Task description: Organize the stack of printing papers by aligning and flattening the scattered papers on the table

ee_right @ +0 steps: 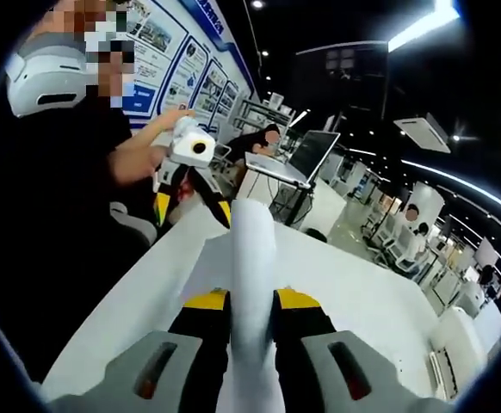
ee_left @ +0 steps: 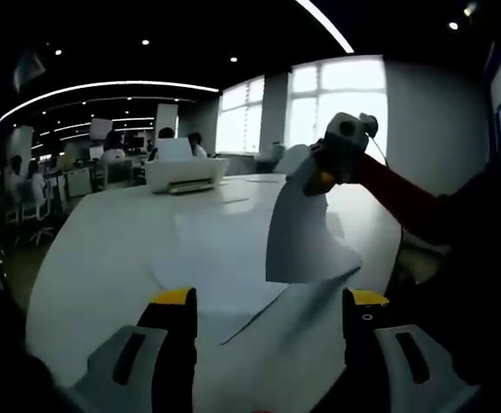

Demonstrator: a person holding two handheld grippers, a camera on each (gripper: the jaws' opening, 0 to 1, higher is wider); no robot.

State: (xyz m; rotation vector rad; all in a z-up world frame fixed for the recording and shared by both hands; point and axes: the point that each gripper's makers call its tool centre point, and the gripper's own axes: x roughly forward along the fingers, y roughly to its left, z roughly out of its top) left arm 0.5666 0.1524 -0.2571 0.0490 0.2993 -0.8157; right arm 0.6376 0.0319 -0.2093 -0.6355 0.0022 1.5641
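Thin white sheet point(ee_right: 252, 284) lifted, curling.
Right gripper point(ee_right: 252, 311) clamped on its edge; left gripper point(ee_left: 269, 314) jaws apart above flat papers point(ee_left: 220, 258) on glossy white counter point(ee_left: 104, 249).

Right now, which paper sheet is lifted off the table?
The sheet pinched by the right gripper: it hangs upright above the table, while the other sheets lie flat near the left gripper.
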